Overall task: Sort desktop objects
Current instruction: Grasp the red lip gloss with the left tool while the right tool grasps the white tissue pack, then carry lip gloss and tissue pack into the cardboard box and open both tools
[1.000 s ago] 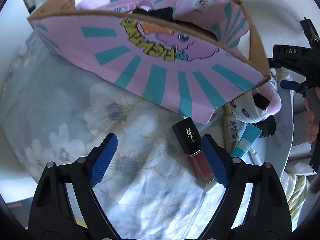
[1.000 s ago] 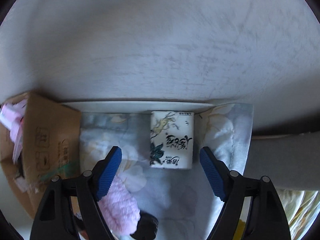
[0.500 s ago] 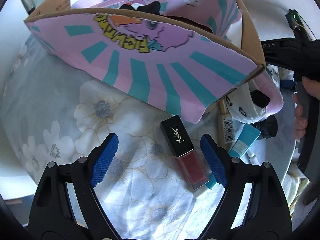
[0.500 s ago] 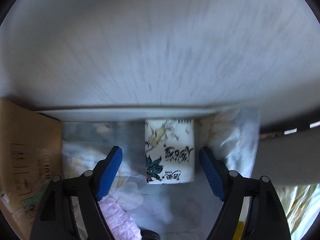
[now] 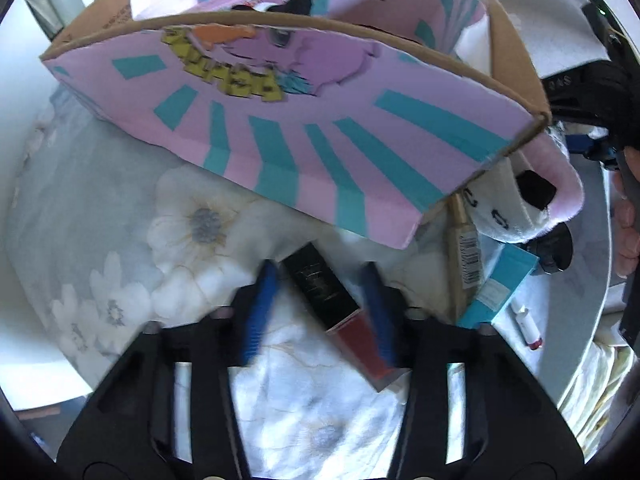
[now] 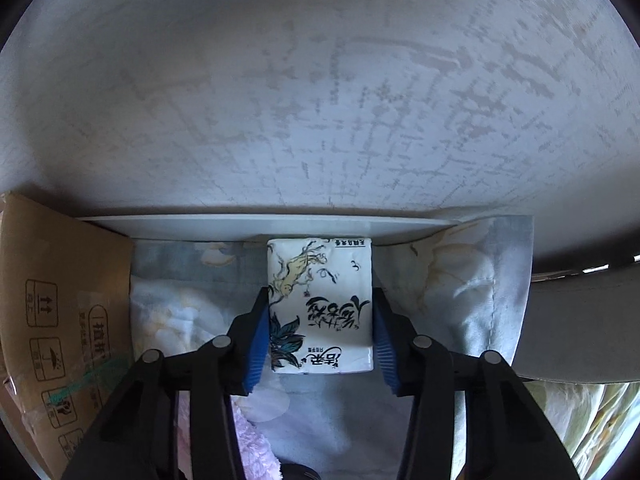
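Between right gripper (image 6: 318,334) pads: tissue pack (image 6: 320,306), pinched | left gripper (image 5: 320,312) half-spread astride lipstick (image 5: 336,312) | squeeze gently, lift level.

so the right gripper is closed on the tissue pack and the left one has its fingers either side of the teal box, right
Not quite. In the left wrist view the left gripper has its fingers either side of the black and red lipstick; the teal box lies off to its right. The right gripper is indeed closed on the tissue pack.
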`<state>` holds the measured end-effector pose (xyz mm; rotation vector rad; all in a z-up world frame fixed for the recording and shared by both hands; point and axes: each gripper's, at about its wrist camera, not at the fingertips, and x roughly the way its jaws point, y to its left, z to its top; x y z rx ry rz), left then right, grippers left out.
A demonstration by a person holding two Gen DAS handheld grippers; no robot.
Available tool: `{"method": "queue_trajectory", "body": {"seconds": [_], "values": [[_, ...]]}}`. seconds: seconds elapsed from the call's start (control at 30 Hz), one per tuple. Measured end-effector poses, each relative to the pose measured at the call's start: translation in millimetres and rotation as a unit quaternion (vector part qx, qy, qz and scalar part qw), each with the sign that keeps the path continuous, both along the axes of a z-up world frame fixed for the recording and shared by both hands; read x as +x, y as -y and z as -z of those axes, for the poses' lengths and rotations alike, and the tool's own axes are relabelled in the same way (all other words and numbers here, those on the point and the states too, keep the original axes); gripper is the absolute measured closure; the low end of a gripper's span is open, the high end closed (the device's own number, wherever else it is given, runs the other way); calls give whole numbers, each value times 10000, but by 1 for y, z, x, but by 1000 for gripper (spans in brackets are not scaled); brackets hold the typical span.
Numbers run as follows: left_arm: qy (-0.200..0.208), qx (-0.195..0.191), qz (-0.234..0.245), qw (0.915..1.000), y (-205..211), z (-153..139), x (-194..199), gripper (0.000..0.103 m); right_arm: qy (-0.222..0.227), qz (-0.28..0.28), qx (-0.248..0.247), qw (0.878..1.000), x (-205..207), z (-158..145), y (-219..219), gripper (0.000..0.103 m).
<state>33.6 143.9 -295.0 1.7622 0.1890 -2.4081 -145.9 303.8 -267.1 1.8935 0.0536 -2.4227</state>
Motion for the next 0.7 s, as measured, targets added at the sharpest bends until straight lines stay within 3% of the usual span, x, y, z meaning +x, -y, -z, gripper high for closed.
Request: {"method": "queue_trajectory", "body": {"seconds": [0.2, 0.7], "values": [[41, 114, -50, 9999, 13, -4, 3, 82, -26, -99, -109, 9999, 18, -1, -4, 60], [-228, 87, 424, 9988, 28, -57, 26, 85, -278, -496, -496, 9971, 82, -36, -6, 60]]}}
